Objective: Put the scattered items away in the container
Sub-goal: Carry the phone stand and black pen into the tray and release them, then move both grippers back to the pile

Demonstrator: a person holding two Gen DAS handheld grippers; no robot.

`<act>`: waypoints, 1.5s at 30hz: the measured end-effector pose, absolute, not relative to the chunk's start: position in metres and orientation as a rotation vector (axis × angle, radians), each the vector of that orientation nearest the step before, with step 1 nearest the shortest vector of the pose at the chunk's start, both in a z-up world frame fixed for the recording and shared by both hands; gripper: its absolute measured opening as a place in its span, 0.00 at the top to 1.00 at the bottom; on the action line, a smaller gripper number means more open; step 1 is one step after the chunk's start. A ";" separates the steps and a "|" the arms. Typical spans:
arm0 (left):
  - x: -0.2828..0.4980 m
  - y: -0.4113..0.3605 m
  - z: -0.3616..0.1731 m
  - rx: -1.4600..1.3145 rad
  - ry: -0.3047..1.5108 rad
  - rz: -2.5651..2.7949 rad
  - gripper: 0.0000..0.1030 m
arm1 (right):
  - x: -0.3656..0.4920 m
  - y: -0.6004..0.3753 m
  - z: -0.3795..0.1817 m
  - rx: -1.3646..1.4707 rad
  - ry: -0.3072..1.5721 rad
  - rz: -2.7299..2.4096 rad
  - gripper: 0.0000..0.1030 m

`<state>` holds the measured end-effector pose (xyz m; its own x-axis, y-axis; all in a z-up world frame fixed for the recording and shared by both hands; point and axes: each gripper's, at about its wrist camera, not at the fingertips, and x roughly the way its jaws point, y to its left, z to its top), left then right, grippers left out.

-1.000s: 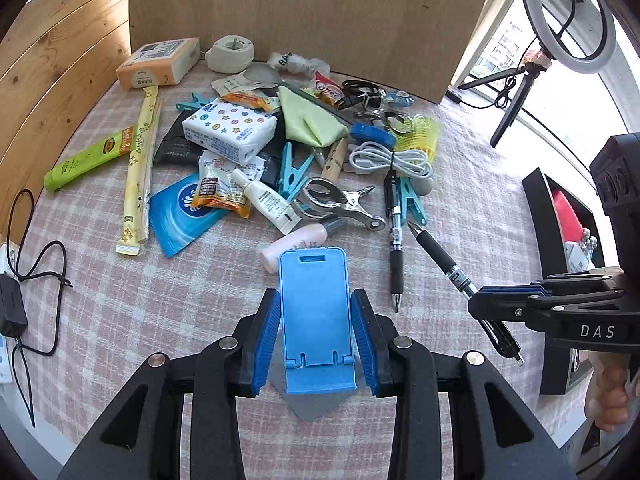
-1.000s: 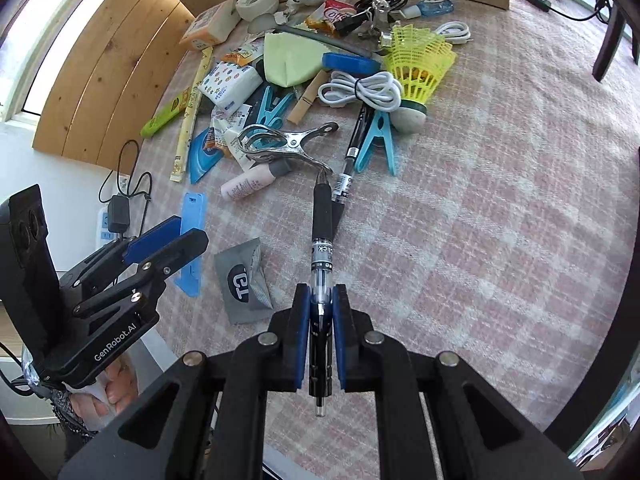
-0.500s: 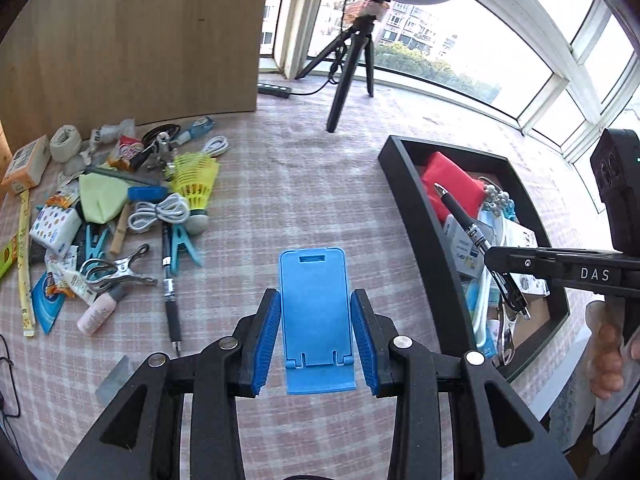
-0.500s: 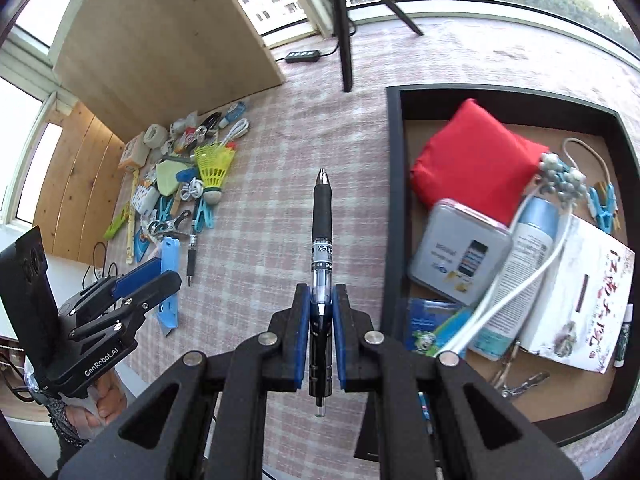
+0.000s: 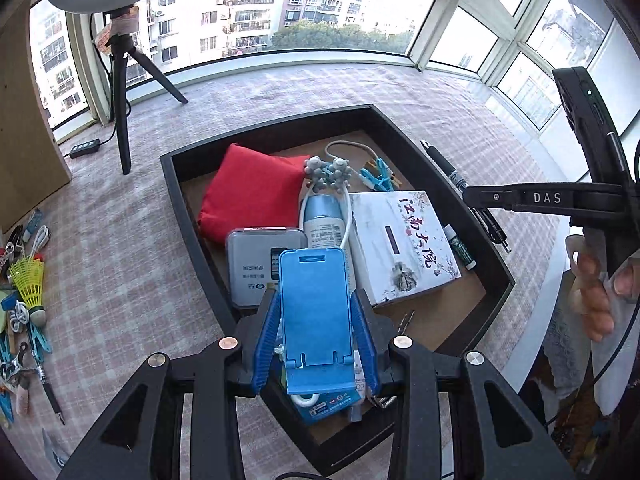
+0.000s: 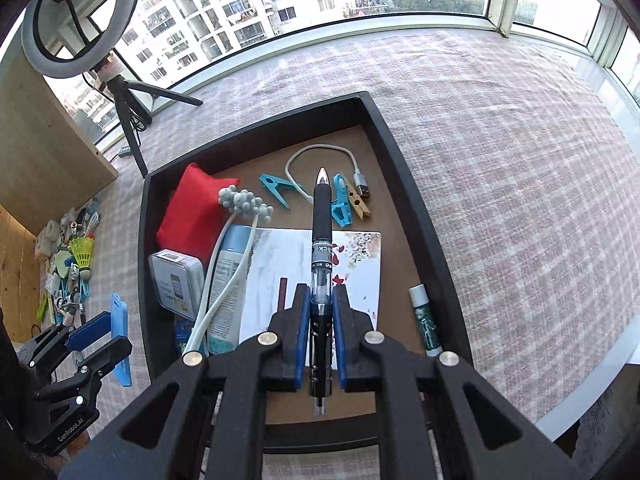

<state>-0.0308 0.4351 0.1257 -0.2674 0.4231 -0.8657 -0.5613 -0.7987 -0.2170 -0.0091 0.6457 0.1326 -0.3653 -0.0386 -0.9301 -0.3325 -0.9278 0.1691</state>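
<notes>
My left gripper [image 5: 316, 344] is shut on a flat blue phone stand [image 5: 314, 312], held above the near corner of the black tray [image 5: 192, 240]. My right gripper [image 6: 321, 344] is shut on a black pen [image 6: 322, 224] that points forward over the tray's [image 6: 416, 208] inside. In the left wrist view the right gripper [image 5: 480, 200] and its pen [image 5: 444, 164] hover at the tray's right rim. The left gripper [image 6: 100, 332] with the blue stand [image 6: 120, 340] shows at the tray's left side in the right wrist view.
The tray holds a red pouch [image 5: 248, 196], a silver tin [image 5: 260, 264], a white book [image 5: 400, 240], a spray can [image 6: 228, 276], clothes pegs [image 6: 344, 200], a white cable [image 6: 320, 152] and a lip balm [image 6: 424, 320]. Scattered items [image 5: 24, 300] lie far left. A tripod [image 5: 120, 92] stands behind.
Both grippers have swung from the scattered pile over to the tray, carrying the blue stand and the pen. The tray now lies right under them.
</notes>
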 end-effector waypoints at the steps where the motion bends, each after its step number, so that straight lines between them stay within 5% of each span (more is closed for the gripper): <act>1: -0.029 0.443 0.126 -1.371 0.186 2.084 0.67 | -0.008 0.653 0.132 -1.645 0.498 2.395 0.89; 5: -0.024 0.465 0.123 -1.378 0.230 2.044 0.65 | -0.007 0.676 0.131 -1.626 0.497 2.388 0.89; 7: -0.021 0.470 0.120 -1.390 0.259 2.030 0.40 | -0.007 0.679 0.131 -1.635 0.487 2.386 0.83; 8: -0.019 0.469 0.121 -1.376 0.262 2.041 0.39 | -0.006 0.682 0.132 -1.615 0.509 2.381 0.74; 11: -0.016 0.464 0.121 -1.367 0.277 2.056 0.39 | -0.002 0.688 0.135 -1.574 0.566 2.398 0.64; 35: -0.042 0.275 0.109 -1.509 0.077 2.365 0.42 | -0.060 0.525 0.124 -1.809 0.360 2.590 0.64; 45: -0.042 0.152 0.096 -1.609 -0.009 2.501 0.53 | -0.083 0.415 0.117 -1.923 0.256 2.687 0.64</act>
<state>-0.0423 0.1521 0.0964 -0.4049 0.1433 -0.9030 -0.1370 -0.9860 -0.0951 -0.0830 0.4150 0.1167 -0.3167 -0.2282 -0.9207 0.0499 -0.9733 0.2240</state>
